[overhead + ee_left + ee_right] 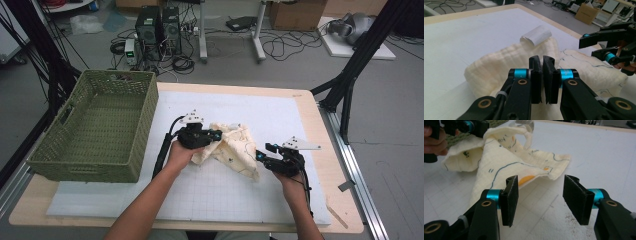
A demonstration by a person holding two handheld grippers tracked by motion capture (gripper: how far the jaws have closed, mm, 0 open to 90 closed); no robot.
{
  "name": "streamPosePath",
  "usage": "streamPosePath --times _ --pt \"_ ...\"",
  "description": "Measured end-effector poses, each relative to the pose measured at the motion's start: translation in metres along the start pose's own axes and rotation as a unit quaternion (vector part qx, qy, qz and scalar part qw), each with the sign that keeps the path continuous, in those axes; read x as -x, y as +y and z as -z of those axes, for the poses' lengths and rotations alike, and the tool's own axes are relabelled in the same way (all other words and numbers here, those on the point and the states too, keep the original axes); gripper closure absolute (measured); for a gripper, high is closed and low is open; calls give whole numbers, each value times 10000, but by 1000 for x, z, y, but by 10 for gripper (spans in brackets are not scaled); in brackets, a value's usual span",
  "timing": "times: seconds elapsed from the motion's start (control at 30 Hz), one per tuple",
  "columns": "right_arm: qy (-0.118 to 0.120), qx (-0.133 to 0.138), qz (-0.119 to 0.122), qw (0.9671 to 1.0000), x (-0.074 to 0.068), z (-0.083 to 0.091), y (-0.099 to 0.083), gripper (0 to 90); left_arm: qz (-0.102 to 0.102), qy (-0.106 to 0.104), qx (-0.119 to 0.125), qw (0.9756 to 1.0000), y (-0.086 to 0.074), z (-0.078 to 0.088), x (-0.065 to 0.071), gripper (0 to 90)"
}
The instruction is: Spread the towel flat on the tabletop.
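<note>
Mid-fold: at the high view's centre, the left gripper (212,135) is clenched on the cream printed cloth (235,150), while the right gripper (262,156) stands released just right of it and must next pinch the near corner.

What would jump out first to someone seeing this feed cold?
The crumpled cream cloth at the middle of the white mat, with thin blue lines and orange patches printed on it. The left gripper sits at its left edge with jaws shut; whether fabric is pinched there is not clear. The right gripper stands open just short of the cloth's near corner. A large green wicker basket stands at the table's left end.
</note>
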State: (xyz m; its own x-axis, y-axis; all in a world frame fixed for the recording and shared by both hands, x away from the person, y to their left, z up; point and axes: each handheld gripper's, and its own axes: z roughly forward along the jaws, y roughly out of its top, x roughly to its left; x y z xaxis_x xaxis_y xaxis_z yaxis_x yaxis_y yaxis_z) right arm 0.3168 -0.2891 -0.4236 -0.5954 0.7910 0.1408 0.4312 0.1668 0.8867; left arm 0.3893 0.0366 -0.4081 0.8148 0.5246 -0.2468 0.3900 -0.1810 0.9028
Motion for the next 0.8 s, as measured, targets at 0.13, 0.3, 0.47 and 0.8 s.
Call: streamPosePath --times 0.13,0.3,0.47,0.8 --pt "77 167 -87 9998 -1 3 2 433 -131 246 -27 9996 -1 5 -2 841" --pt "311 265 -68 9991 -9 -1 9 375 -189 452 -51 9988 -3 12 -6 849" --pt "308 -549 253 9977 -17 -22 2 347 -146 905 -88 9958 -4 19 -13 865" --pt "296 -1549 198 9873 -11 -27 -10 865 96 2036 -324 9785 -12 31 -33 870"
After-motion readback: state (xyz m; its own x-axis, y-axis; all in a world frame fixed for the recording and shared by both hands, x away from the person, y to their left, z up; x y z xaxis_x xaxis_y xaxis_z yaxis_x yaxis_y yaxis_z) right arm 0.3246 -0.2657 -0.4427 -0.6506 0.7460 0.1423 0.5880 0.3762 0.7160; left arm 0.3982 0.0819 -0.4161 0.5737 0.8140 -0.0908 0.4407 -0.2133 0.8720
